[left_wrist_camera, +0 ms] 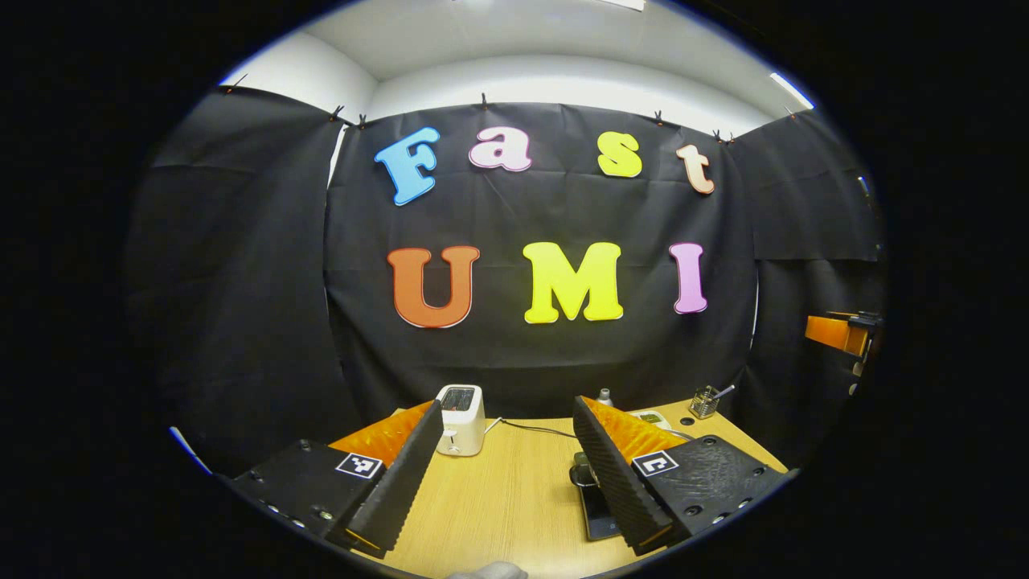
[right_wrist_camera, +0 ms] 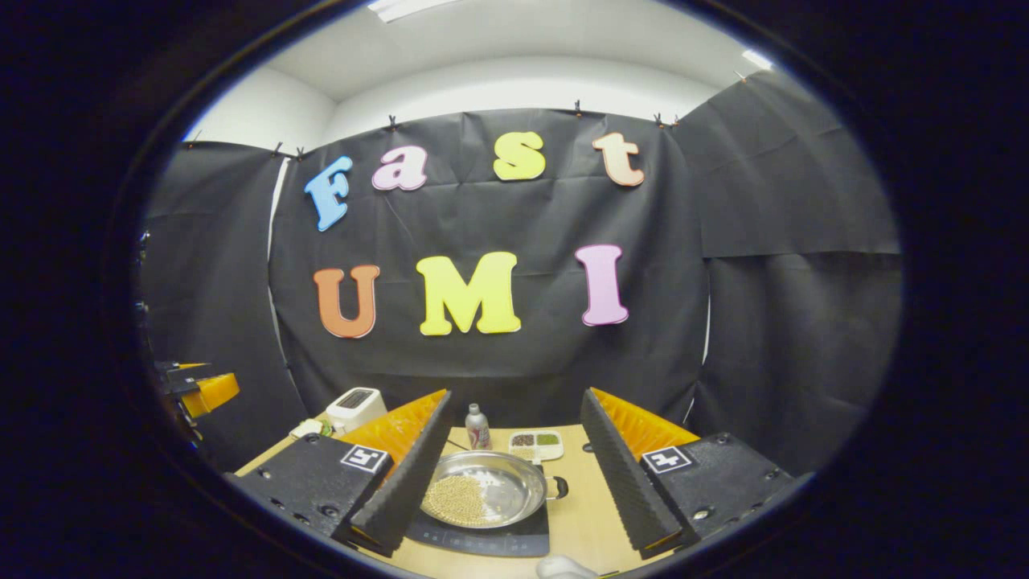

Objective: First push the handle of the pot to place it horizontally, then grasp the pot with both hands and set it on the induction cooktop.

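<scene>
A shiny steel pot [right_wrist_camera: 514,482] with pale round grains in it rests on the black induction cooktop [right_wrist_camera: 482,540], its small dark handle [right_wrist_camera: 559,486] pointing right. The right gripper [right_wrist_camera: 516,394] is open, raised and pulled back from the pot, and its fingers frame the pot without touching it. The left gripper [left_wrist_camera: 508,404] is open too, with only bare tabletop between its fingers. Beside its right finger I see an edge of the cooktop [left_wrist_camera: 599,515] and a dark pot handle [left_wrist_camera: 580,472]. Each gripper also shows at the rim of the other's view, the left gripper [right_wrist_camera: 201,390] and the right gripper [left_wrist_camera: 840,331].
On the wooden table [left_wrist_camera: 514,490], a white toaster [left_wrist_camera: 460,418] with a cord stands at the back left. A small bottle [right_wrist_camera: 477,426] and a compartment dish [right_wrist_camera: 537,444] sit behind the pot. A wire utensil holder [left_wrist_camera: 706,400] is at the back right.
</scene>
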